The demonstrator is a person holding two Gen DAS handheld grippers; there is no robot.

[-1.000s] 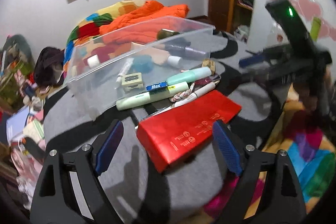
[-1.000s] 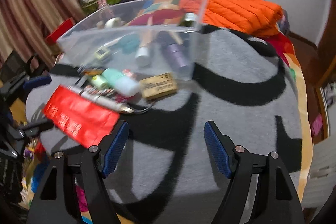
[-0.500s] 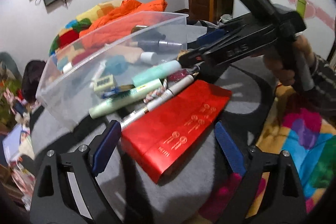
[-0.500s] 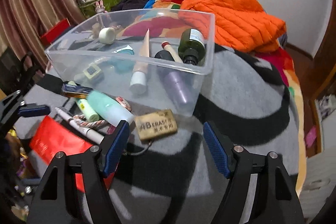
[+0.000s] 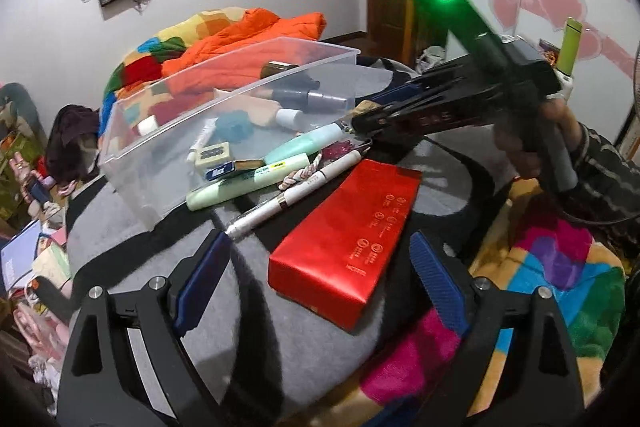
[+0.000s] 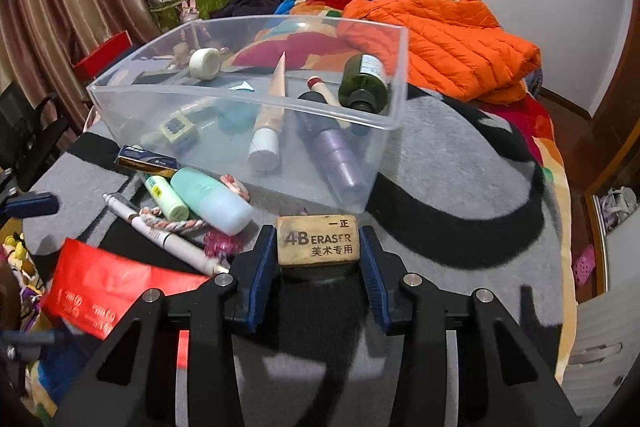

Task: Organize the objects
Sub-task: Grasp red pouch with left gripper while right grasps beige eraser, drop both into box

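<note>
A tan 4B eraser point(image 6: 318, 241) lies on the grey rug in front of a clear plastic bin point(image 6: 248, 103). My right gripper point(image 6: 316, 233) straddles the eraser; its jaws are closing and both blue pads touch the eraser's ends. In the left wrist view the right gripper point(image 5: 360, 117) reaches into the pile by the bin point(image 5: 240, 87). My left gripper point(image 5: 316, 243) hangs open above the near end of a red box point(image 5: 348, 231), with its pads off the box. The bin holds a green bottle point(image 6: 364, 79), a purple bottle point(image 6: 336, 155) and a cream tube point(image 6: 270, 123).
Loose beside the bin lie a white pen point(image 5: 296, 191), two mint tubes point(image 6: 208, 199), a braided cord point(image 6: 176, 225) and a small blue packet point(image 6: 146, 157). An orange jacket point(image 6: 440, 39) lies behind the bin. A colourful blanket point(image 5: 560, 267) borders the rug.
My right gripper has come forward over the eraser and its jaws have narrowed onto it. The left gripper has stayed open over the red box.
</note>
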